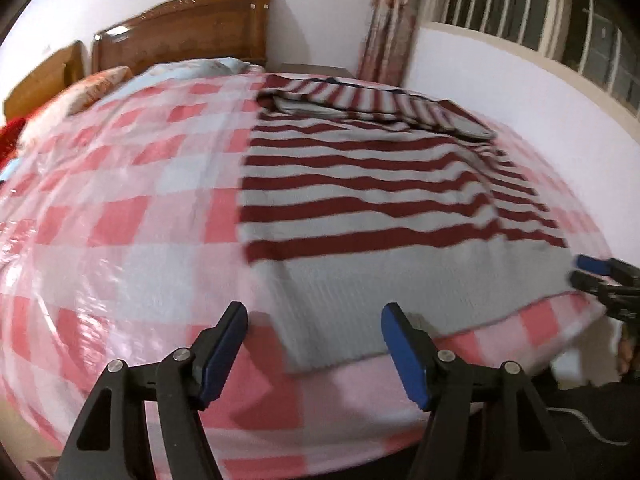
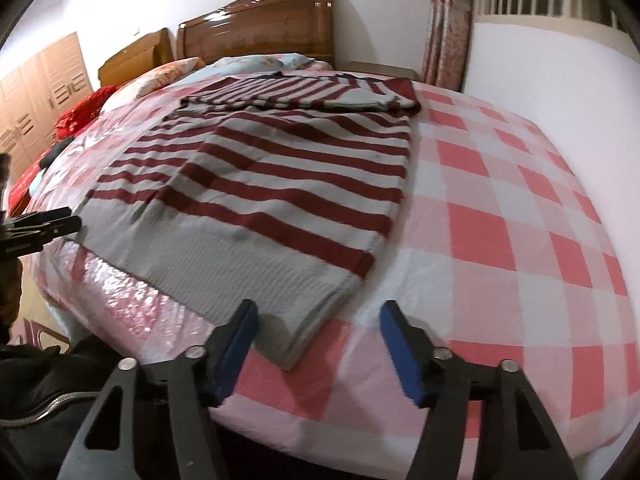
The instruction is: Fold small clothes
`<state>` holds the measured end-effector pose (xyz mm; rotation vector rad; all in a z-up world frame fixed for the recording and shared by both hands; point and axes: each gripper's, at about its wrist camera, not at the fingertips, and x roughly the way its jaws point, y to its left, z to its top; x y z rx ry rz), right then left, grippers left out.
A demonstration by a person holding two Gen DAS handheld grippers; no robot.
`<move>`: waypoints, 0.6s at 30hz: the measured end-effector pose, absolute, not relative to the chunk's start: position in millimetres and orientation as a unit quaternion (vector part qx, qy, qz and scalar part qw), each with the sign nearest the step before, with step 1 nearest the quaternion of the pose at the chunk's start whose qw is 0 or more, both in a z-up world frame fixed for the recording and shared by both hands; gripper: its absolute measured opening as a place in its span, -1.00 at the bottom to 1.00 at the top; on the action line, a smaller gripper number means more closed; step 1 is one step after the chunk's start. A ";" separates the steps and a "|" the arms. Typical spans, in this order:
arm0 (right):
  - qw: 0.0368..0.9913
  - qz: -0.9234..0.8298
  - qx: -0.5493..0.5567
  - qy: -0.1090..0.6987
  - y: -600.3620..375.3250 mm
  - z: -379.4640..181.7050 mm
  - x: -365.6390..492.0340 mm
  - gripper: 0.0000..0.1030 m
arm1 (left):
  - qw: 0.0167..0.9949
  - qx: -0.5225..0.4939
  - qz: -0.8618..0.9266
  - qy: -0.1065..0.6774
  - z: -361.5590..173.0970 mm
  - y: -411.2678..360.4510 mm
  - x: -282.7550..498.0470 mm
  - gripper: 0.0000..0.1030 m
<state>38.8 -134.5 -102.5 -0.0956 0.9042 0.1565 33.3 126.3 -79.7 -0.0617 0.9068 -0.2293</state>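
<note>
A grey sweater with dark red stripes [image 1: 360, 200] lies flat on the bed, its plain grey hem toward me and its sleeves folded across the far end. It also shows in the right wrist view [image 2: 272, 200]. My left gripper [image 1: 314, 320] is open and empty, hovering over the hem's near left corner. My right gripper [image 2: 318, 318] is open and empty, just past the hem's near right corner. The right gripper's blue-padded fingers [image 1: 592, 272] show at the hem's right edge in the left wrist view, and the left gripper's fingers [image 2: 52, 224] show at the hem's left edge in the right wrist view.
The bed has a pink and white checked cover [image 1: 120, 220] under shiny plastic, also seen in the right wrist view [image 2: 500, 220]. Pillows [image 2: 168, 74] and a wooden headboard [image 2: 260, 28] are at the far end. A wall with a barred window [image 1: 540, 12] is on the right. Wooden wardrobe doors [image 2: 36, 96] stand at left.
</note>
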 end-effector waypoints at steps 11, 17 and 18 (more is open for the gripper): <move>0.900 0.094 -0.042 0.424 -117.0 -104.2 34.7 1.00 | 0.892 -0.086 -0.110 0.430 -79.4 127.9 39.3 -0.25; 0.902 0.088 -0.045 0.419 -115.6 -104.6 34.7 1.00 | 0.899 -0.047 -0.083 0.428 -79.5 112.0 39.0 -0.19; 0.903 0.087 -0.043 0.419 -116.2 -104.5 35.0 1.00 | 0.899 -0.041 -0.080 0.428 -79.5 110.6 39.0 -0.19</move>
